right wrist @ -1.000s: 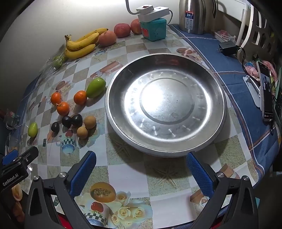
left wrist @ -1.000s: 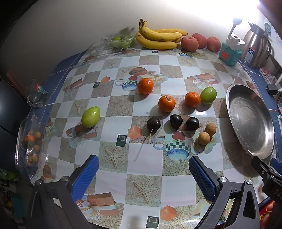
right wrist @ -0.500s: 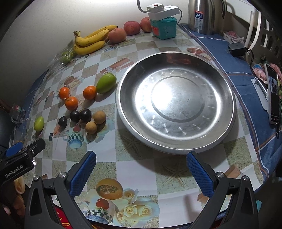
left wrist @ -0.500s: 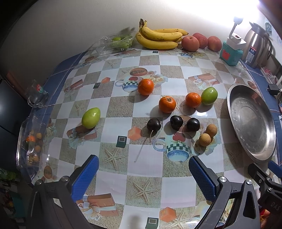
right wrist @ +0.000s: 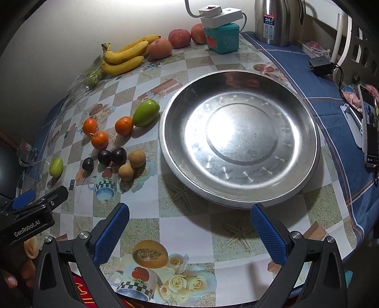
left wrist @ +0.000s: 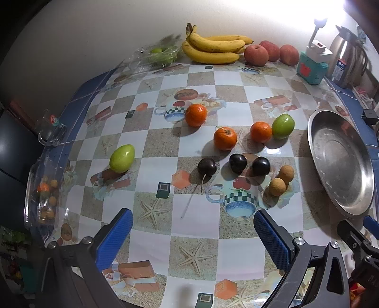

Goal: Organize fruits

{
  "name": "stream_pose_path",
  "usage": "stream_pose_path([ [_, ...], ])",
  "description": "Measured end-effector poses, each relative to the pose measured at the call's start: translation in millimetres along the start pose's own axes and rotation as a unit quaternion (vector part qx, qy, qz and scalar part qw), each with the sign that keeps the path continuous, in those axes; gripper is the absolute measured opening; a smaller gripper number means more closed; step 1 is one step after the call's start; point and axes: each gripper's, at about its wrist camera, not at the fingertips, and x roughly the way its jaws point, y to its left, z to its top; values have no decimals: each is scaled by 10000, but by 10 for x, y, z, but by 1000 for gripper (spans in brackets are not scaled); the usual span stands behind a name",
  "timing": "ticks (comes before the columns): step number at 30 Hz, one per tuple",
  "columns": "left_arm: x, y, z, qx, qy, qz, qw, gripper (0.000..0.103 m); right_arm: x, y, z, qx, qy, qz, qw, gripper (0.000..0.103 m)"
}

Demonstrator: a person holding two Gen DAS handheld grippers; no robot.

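Observation:
Loose fruit lies mid-table: three oranges [left wrist: 225, 138], three dark plums [left wrist: 238, 162], two brown longans [left wrist: 277, 187], a green mango [left wrist: 282, 126] by the oranges and another green mango [left wrist: 122, 158] at the left. The steel pan [right wrist: 239, 139] stands empty to the right. My left gripper [left wrist: 193, 234] is open and empty, short of the plums. My right gripper [right wrist: 189, 233] is open and empty, just before the pan's near rim. Bananas [left wrist: 214, 48] and peaches [left wrist: 257, 55] line the back wall.
A teal box [right wrist: 222, 38] with a white power strip and a steel kettle [right wrist: 276, 21] stand at the back right. A phone [right wrist: 370, 132] and charger [right wrist: 318, 64] lie on the blue cloth at right. A clear bag of greens [left wrist: 156, 55] sits back left; a plastic container [left wrist: 45, 196] hangs at the left edge.
Both grippers have drawn back toward the table's near edge and the right one has swung left, so the pan sits farther right in its view. No fruit has moved.

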Motion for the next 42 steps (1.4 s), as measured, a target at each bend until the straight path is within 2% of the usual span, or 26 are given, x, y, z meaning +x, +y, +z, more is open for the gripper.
stream_pose_path([
  [18, -3, 4, -11, -28, 31, -92, 9999, 103, -23, -90, 28, 177, -32, -229, 9996, 102],
  [35, 8, 14, -10, -73, 61, -133, 9999, 103, 2, -103, 26, 215, 19, -274, 9994, 102],
  [42, -49, 6, -12, -30, -48, -123, 9999, 103, 18, -107, 19, 242, 68, -323, 9992, 102],
])
